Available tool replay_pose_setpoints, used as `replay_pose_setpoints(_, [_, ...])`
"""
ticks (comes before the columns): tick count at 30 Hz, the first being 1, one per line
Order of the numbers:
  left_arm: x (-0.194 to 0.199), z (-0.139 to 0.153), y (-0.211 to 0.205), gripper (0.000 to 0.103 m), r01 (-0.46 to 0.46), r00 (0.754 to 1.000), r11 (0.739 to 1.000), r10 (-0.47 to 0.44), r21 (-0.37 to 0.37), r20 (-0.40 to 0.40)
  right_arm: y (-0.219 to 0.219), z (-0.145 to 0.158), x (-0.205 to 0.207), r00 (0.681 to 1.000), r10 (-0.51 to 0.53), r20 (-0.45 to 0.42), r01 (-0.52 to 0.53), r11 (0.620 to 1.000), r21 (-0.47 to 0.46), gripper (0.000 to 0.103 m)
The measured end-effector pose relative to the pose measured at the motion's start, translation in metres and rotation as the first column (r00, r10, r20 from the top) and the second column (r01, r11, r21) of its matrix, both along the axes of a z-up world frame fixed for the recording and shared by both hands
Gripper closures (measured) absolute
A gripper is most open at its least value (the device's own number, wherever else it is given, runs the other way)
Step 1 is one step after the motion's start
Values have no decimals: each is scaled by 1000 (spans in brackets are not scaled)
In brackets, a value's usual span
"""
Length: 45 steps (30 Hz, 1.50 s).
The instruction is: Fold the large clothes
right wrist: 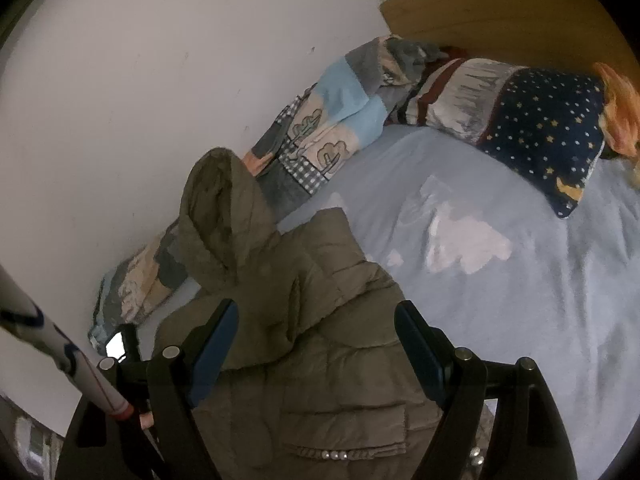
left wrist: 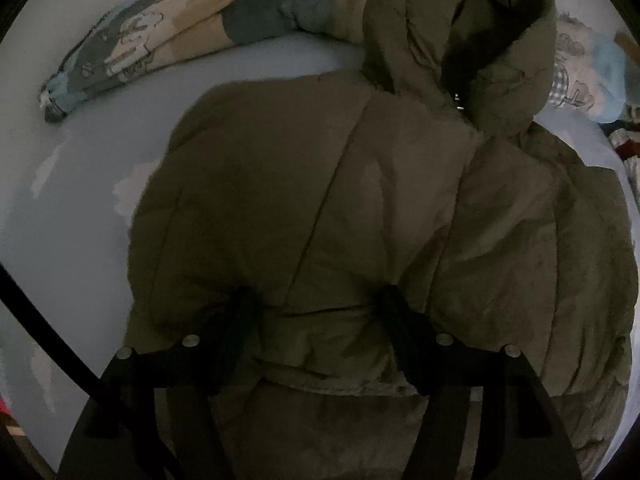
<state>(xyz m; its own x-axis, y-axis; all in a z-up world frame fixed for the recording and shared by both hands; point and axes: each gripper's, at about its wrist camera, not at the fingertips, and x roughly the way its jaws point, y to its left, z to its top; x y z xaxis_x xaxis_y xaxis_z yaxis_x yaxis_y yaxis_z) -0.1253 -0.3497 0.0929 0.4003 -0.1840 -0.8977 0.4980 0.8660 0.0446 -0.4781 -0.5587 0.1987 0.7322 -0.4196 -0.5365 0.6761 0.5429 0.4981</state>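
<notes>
Left gripper (left wrist: 316, 300): jaws apart, both fingertips pushed down into the padding of the olive puffer jacket (left wrist: 360, 208), fabric dimpling around each tip. Nothing looks pinched between them, so my read is it's pinning or flattening the folded layer rather than grabbing, since puffy fill springs back unless held down. Right gripper (right wrist: 316, 344): jaws wide apart, hovering over the same jacket, blue pads (right wrist: 214, 354) bare, no cloth between them. It sits above the lower front panel near the pocket trim with pearl-like studs (right wrist: 334, 455); can't tell if it touches the fabric. Looks like it's positioned to take the next fold edge. The jacket lies on the light blue bed sheet (right wrist: 520, 280) near the wall side of the bed. In the left view one side appears already folded across the body, giving a rounded bulky slab. The hood (left wrist: 460, 40) is spread flat at the far end, overlapping the rolled patchwork blanket (left wrist: 160, 40) along the wall (right wrist: 160, 80). That overlap may snag when the hood gets folded in. A star-print pillow (right wrist: 548, 128) sits at the headboard (right wrist: 500, 12), well apart from the jacket. Judgement: mid-fold; hood and remaining length are still to be brought in.
</notes>
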Motion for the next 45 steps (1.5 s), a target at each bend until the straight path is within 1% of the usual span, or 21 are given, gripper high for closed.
replay_pose_setpoints(2, [-13, 23, -4, 39, 12, 996, 999, -7, -49, 91, 0, -2, 3, 1000, -1, -4, 1, 1000, 0, 19])
replay_pose_setpoints(4, [-32, 41, -17, 39, 74, 989, 992, -60, -106, 132, 0, -3, 5, 1000, -5, -2, 5, 1000, 5, 19])
replay_pose_setpoints(7, [-58, 41, -51, 39, 190, 981, 969, -181, -155, 70, -1, -4, 5, 1000, -13, -5, 13, 1000, 5, 19])
replay_pose_setpoints(9, [-78, 33, -75, 39, 237, 971, 962, -229, -136, 76, 0, -5, 7, 1000, -17, -13, 17, 1000, 4, 19])
replay_pose_setpoints(11, [-93, 19, -95, 39, 285, 957, 954, -278, -91, 84, 1, -7, 9, 1000, -12, -19, 13, 1000, 10, 19])
replay_pose_setpoints(13, [-93, -7, -116, 37, 284, 957, 959, -284, 4, 55, 1, -7, 9, 1000, -8, -24, 9, 1000, 11, 19])
replay_pose_setpoints(14, [-89, -16, -119, 37, 276, 960, 961, -277, 28, 51, 1, -7, 9, 1000, -10, -26, 10, 1000, 9, 19])
replay_pose_setpoints(16, [-87, -17, -121, 36, 266, 963, 963, -267, 28, 37, 0, -6, 8, 1000, -13, -27, 13, 1000, 1, 19])
replay_pose_setpoints(18, [-88, -4, -114, 37, 266, 964, 964, -266, -9, 21, -1, -7, 8, 999, -16, -34, 16, 1000, -3, 19])
replay_pose_setpoints(20, [-96, 17, -98, 37, 279, 960, 957, -277, -76, 32, -3, -8, 7, 999, -12, -33, 13, 1000, 9, 19])
replay_pose_setpoints(23, [-113, 43, -62, 37, 287, 957, 951, -280, -116, 75, -5, -6, 4, 1000, -10, -24, 10, 1000, 16, 19])
replay_pose_setpoints(25, [-124, 53, -25, 37, 275, 961, 952, -268, -136, 66, -5, -4, -1, 1000, -18, -19, 18, 1000, 7, 19])
replay_pose_setpoints(28, [-137, 57, 20, 37, 241, 970, 963, -234, -125, 65, -3, -2, -7, 1000, -18, -12, 18, 1000, 5, 19])
replay_pose_setpoints(32, [-157, 52, 101, 37, 171, 984, 981, -167, -86, 58, -1, -5, -6, 999, 27, -28, -27, 1000, 12, 19])
replay_pose_setpoints(34, [-160, 49, 140, 37, 138, 990, 986, -136, -99, 26, 1, -8, -6, 998, 58, -38, -57, 998, 20, 19])
replay_pose_setpoints(36, [-160, 48, 183, 36, 67, 998, 990, -67, -125, 6, 0, -17, -8, 993, 104, -48, -102, 994, 46, 19])
replay_pose_setpoints(37, [-156, 46, 200, 33, 37, 999, 990, -38, -137, -3, 1, -22, -10, 991, 117, -58, -114, 992, 54, 19])
replay_pose_setpoints(39, [-149, 36, 243, 31, -62, 997, 985, 55, -160, -46, 1, -37, -20, 986, 141, -86, -134, 987, 86, 19])
replay_pose_setpoints(42, [-139, 11, 297, 31, -182, 975, 955, 144, -233, -171, 0, -59, -44, 982, 148, -122, -130, 982, 139, 19])
replay_pose_setpoints(44, [-132, -7, 320, 31, -263, 941, 935, 195, -236, -276, 1, -71, -63, 978, 140, -155, -116, 981, 154, 19])
replay_pose_setpoints(45, [-129, -15, 329, 31, -289, 921, 919, 192, -267, -338, 3, -77, -72, 975, 136, -173, -109, 982, 157, 19])
